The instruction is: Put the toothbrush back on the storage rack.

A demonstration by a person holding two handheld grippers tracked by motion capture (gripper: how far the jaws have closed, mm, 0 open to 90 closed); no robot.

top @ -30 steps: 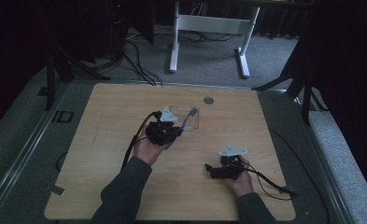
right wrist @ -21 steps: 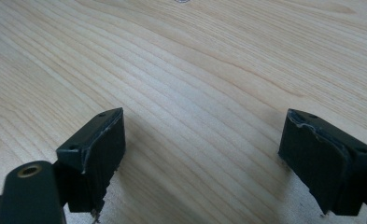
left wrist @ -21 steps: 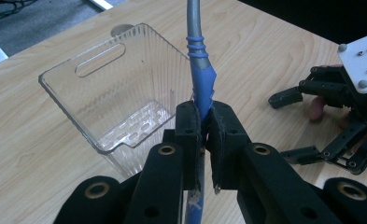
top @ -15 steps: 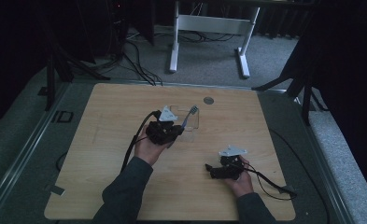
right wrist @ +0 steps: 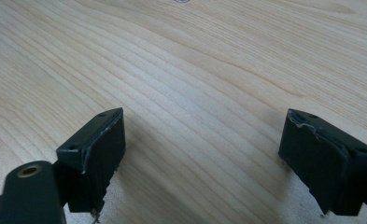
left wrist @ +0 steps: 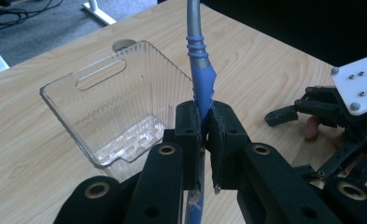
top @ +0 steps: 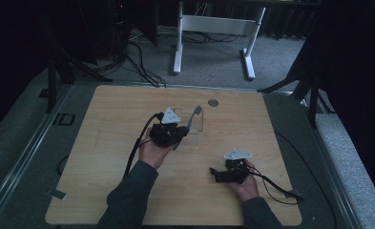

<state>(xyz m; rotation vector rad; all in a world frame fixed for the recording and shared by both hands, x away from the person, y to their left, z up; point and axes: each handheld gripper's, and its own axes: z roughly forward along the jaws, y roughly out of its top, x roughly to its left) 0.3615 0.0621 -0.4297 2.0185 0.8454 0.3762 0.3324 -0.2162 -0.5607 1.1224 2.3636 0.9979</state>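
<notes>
The left gripper (left wrist: pixel 202 122) pinches a toothbrush (left wrist: pixel 200 79) upright beside the clear bin (left wrist: pixel 113 109), ready to drop in, while the right gripper (right wrist: pixel 204 158) rests spread on the table (right wrist: pixel 195 70).

Clear bin (top: pixel 192 125) just beyond toothbrush (left wrist: pixel 201 84)

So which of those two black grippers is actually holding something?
The left gripper, beside the clear bin: its jaws are shut on a blue-handled toothbrush. The right gripper has its jaws wide apart over bare table.
</notes>
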